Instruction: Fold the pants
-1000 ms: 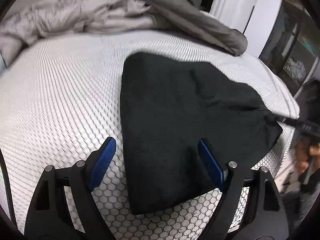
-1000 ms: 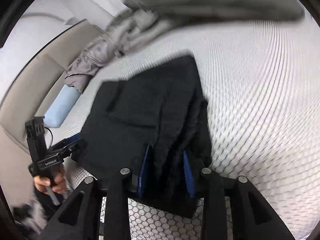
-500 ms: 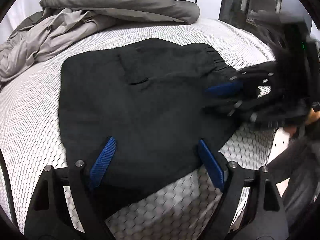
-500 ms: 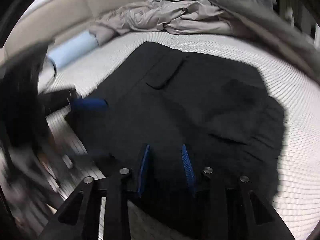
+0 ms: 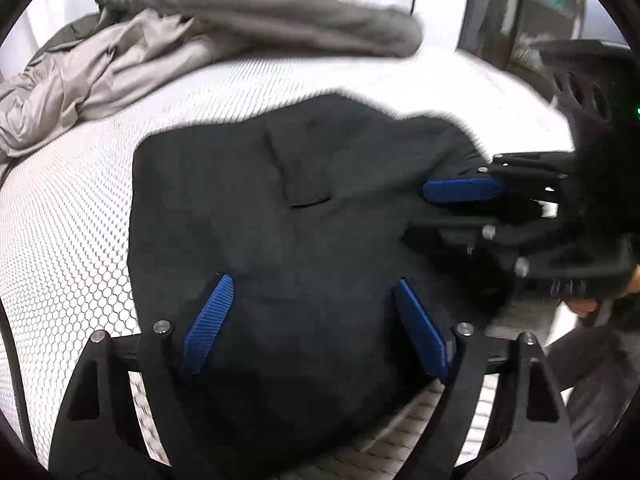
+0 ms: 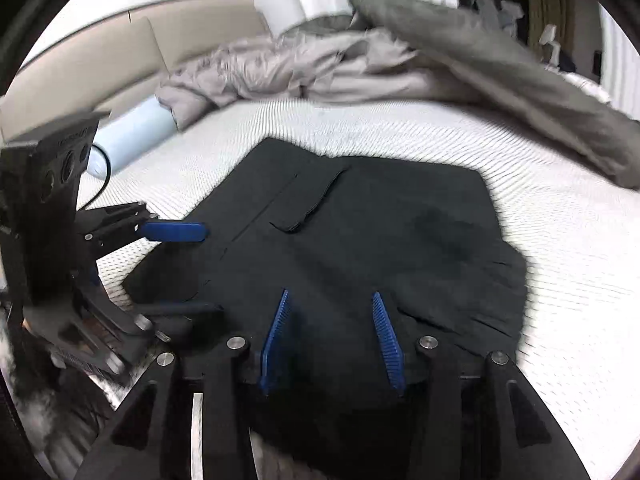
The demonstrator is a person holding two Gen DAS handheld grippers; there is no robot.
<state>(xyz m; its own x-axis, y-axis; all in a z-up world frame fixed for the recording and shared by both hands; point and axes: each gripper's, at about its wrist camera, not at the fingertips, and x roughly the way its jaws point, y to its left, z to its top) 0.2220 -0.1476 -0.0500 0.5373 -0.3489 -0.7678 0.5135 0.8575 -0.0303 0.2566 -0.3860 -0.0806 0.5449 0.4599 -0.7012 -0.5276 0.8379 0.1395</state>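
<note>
A: How many garments are laid out?
B: One pair of black pants (image 6: 360, 240), folded into a single flat bundle, with one pocket flap (image 6: 316, 204) showing on top.
A: And on the bed?
B: One white mattress (image 6: 560, 240), one pale blue roll (image 6: 132, 136) by the headboard, and grey bedding (image 6: 320, 64) heaped at the far side: perhaps two pieces, a lighter and a darker one, though the blur makes that hard to settle.
A: Tools?
B: Two grippers, the left gripper (image 5: 312, 320) and the right gripper (image 6: 332, 332), each with two blue pads
</note>
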